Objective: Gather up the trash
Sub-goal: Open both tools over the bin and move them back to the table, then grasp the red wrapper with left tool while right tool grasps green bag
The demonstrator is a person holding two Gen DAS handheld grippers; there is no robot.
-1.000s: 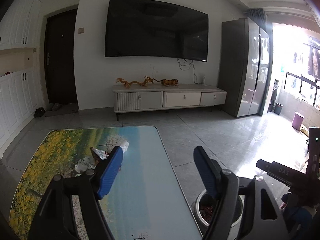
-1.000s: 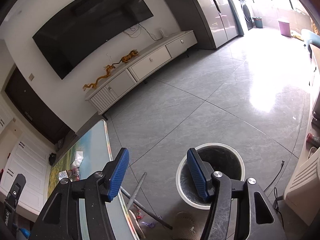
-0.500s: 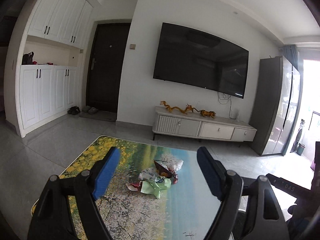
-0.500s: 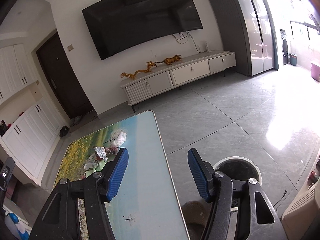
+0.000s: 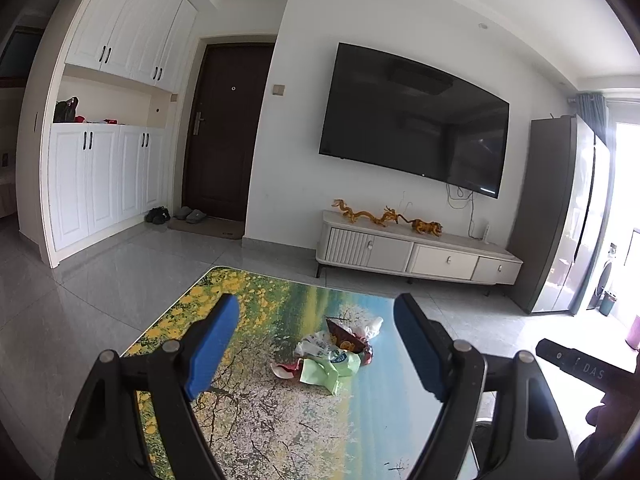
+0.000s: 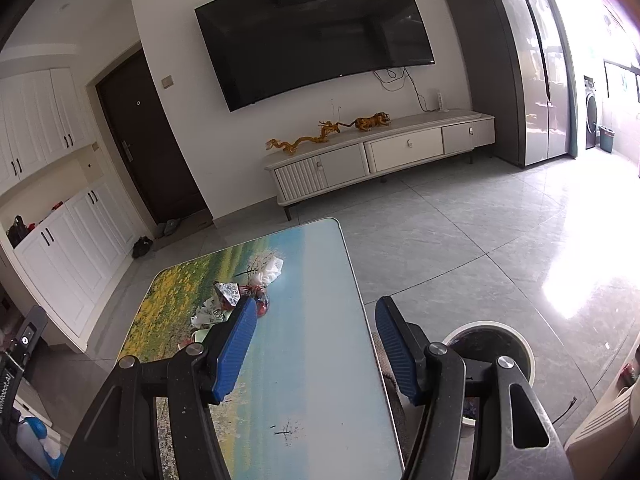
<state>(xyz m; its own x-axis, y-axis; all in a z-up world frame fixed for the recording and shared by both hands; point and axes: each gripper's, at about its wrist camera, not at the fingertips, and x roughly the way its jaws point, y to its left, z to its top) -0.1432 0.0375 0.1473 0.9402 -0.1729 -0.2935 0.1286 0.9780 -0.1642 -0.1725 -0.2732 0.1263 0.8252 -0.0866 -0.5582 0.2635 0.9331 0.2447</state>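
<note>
A small heap of trash (image 5: 334,350), with crumpled wrappers, a green packet and white tissue, lies on the landscape-printed table (image 5: 256,420). My left gripper (image 5: 316,350) is open and empty, held above the table with the heap between its fingers in view. In the right wrist view the heap (image 6: 240,300) lies on the table (image 6: 316,380), partly hidden behind the left finger. My right gripper (image 6: 314,346) is open and empty over the table's near right part. A round white trash bin (image 6: 516,346) stands on the floor right of the table.
A white TV cabinet (image 5: 416,256) with gold dragon figures stands under a wall TV (image 5: 412,118). A grey fridge (image 5: 560,220) is at right, white cupboards (image 5: 100,184) and a dark door (image 5: 228,132) at left. Tiled floor surrounds the table.
The left gripper has swung left and risen, bringing the trash heap between its fingers. The right gripper has turned from the bin to the table.
</note>
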